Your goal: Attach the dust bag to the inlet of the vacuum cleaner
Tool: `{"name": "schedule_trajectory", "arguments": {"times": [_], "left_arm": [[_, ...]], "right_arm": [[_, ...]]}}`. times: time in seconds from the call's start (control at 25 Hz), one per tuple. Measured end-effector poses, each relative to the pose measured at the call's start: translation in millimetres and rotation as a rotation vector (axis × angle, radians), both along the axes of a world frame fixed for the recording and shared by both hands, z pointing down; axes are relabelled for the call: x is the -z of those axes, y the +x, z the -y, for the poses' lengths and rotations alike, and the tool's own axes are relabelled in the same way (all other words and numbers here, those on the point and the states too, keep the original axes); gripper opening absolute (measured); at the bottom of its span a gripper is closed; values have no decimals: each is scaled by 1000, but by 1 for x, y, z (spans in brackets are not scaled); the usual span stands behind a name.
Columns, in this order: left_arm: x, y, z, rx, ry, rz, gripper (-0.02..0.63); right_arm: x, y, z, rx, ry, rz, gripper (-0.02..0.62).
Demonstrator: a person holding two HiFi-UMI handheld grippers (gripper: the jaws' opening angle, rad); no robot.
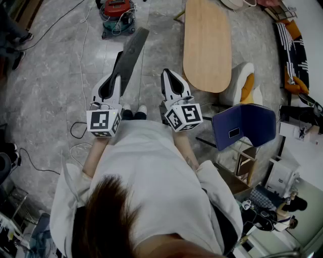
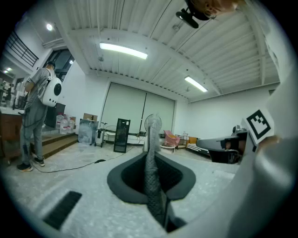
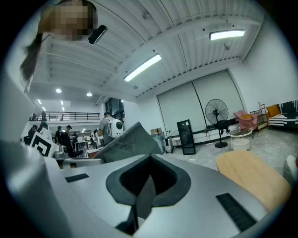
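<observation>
The left hand-held gripper (image 1: 115,76) is pinched narrow on one edge of the grey dust bag (image 1: 130,53), which sticks out flat toward 12 o'clock. The right hand-held gripper (image 1: 169,74), near it at 3 o'clock, is fully closed and holds nothing. The red vacuum cleaner (image 1: 117,14) stands on the floor (image 1: 45,90), well apart at 12 o'clock. A wooden worktop (image 1: 207,45) lies at 1 o'clock.

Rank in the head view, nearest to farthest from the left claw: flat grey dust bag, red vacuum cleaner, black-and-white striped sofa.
1. Flat grey dust bag: held in the left claw.
2. Red vacuum cleaner: ahead, on the floor.
3. Black-and-white striped sofa: far right.
</observation>
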State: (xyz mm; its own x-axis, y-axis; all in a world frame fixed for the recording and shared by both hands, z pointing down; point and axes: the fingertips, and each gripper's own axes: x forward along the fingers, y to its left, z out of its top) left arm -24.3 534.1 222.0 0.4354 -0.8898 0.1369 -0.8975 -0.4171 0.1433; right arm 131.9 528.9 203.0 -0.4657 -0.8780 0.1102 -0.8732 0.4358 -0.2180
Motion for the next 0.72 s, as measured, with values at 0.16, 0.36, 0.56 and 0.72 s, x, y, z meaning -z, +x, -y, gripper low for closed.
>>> {"name": "schedule_trajectory", "arguments": {"times": [0.16,0.36,0.56,0.72], "left_arm": [[1,9,3,-3,2,0,38],[0,14,5,2,0,-2,37],[-1,21,4,10,1,1,37],[1,25,2,19,2,4,38]], "right_arm": [[-1,9,2,-1,0,1,2],[-2,15,4,-1,3,4,2],[-3,24,3,7,5,7,2],[-1,29,1,15,9,7,2]]}}
